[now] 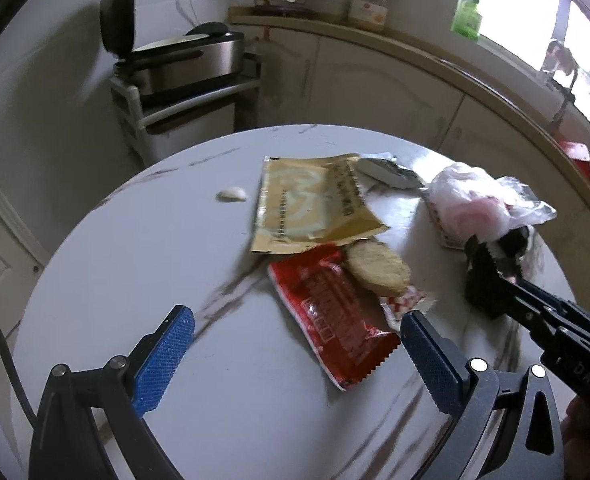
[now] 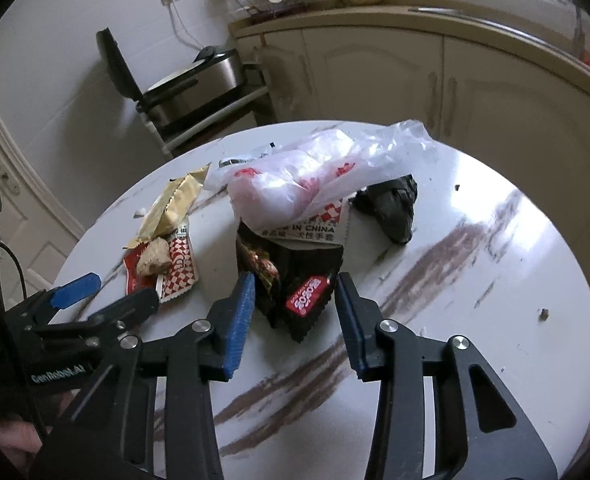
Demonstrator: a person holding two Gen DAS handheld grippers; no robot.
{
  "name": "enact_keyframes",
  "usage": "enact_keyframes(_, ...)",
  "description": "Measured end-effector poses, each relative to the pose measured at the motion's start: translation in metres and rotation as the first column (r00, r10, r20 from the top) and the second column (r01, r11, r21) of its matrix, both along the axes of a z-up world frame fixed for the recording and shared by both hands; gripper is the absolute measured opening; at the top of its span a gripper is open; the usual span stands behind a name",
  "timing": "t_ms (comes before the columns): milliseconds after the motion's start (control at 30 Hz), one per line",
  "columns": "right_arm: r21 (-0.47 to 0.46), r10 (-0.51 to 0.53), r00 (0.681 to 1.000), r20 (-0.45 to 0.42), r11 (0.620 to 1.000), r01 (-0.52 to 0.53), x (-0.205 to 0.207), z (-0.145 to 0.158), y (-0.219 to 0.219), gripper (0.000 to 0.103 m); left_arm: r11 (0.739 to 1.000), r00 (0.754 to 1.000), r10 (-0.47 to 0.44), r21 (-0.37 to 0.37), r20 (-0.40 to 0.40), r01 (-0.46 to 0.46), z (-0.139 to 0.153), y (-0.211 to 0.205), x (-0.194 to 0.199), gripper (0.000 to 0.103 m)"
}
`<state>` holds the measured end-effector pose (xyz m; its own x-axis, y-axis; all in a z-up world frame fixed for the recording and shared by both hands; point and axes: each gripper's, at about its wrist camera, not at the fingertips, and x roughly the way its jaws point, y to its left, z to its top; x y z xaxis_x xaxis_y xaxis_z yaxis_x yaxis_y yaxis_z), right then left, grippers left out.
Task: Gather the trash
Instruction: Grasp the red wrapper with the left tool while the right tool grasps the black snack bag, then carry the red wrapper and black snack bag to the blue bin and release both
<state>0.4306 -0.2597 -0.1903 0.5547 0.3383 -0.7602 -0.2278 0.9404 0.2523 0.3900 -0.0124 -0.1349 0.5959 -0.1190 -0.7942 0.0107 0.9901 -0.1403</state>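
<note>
The right tongs (image 2: 295,312) stood half spread astride a black snack wrapper (image 2: 295,280) on the round marble-patterned counter (image 2: 475,280). The left pad seemed to touch the wrapper's edge and the right pad stood just clear, so nothing was pinched yet. This crumpled foil looked light, springy and slick; a hold across its bunched middle would likely serve better than one on a loose corner, which might slide out. A clear plastic bag (image 2: 315,176) with red print lay on the wrapper's far end and could drag along with it. Beyond sat a dark crumpled bag (image 2: 391,208).

The left tongs (image 1: 295,344) hung spread wide and empty over a red wrapper (image 1: 335,320). On that wrapper's far end rested a round biscuit (image 1: 379,268), brittle and apt to roll off or crumble if the wrapper were lifted. Behind it lay a flat gold pouch (image 1: 307,200), thin and hard to get under, a silver wrapper (image 1: 387,172) and a small white scrap (image 1: 233,195) apart to the left.
</note>
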Motion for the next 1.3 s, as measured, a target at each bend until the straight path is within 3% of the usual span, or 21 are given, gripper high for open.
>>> enact_keyframes(233,-0.015,0.017,1.0,-0.006,1.0,-0.018,0.01,-0.006,0.013,0.043,0.999,1.0,0.012,0.049,-0.007,-0.012,-0.008,-0.003,0.017,0.099)
enact_keyframes(333,-0.047,0.03,1.0,-0.001,0.998,-0.03,0.012,-0.005,0.021,0.042,0.997,1.0,-0.01,0.073,0.009,0.009,-0.008,-0.01,0.017,0.084)
enact_keyframes(367,-0.045,0.033,0.999,-0.002,0.998,-0.033,0.012,-0.005,0.022,0.039,0.997,1.0,-0.018,0.081,0.019,0.016,-0.007,-0.013,0.013,0.072)
enact_keyframes(400,-0.021,0.039,0.999,-0.006,0.999,-0.039,0.011,-0.005,0.021,0.033,0.996,0.999,-0.029,0.087,0.03,0.026,-0.007,-0.015,0.01,0.068)
enact_keyframes(467,-0.008,0.034,0.999,-0.009,0.999,-0.034,0.01,-0.005,0.02,0.033,0.996,0.999,-0.041,0.076,0.028,0.039,-0.008,-0.012,0.01,0.063)
enact_keyframes(633,0.04,0.005,1.0,-0.014,0.999,-0.005,0.011,-0.004,0.015,0.061,0.997,0.999,-0.027,0.073,0.025,0.025,-0.008,-0.006,0.01,0.065)
enact_keyframes(800,0.046,-0.002,1.0,-0.015,0.999,0.002,0.016,-0.006,0.025,0.061,0.997,0.999,-0.032,0.069,0.034,0.03,-0.008,-0.003,0.012,0.059)
enact_keyframes(833,0.049,-0.003,1.0,-0.014,0.999,0.004,0.018,-0.006,0.026,0.054,0.998,0.998,-0.036,0.057,0.041,0.034,-0.008,-0.002,0.012,0.052)
enact_keyframes(867,0.041,-0.003,1.0,-0.015,0.999,0.003,0.019,-0.007,0.029,0.04,0.998,0.998,-0.04,0.045,0.048,0.038,-0.007,-0.001,0.011,0.033)
enact_keyframes(1067,0.048,0.024,1.0,0.006,0.999,-0.025,0.011,-0.005,0.03,0.019,0.996,0.996,-0.074,-0.038,0.052,0.076,-0.007,0.014,0.001,0.021)
enact_keyframes(1300,0.092,0.022,1.0,0.002,0.996,-0.022,-0.012,-0.004,0.014,0.018,0.992,0.995,-0.083,-0.093,0.059,0.088,-0.002,0.03,-0.025,0.013)
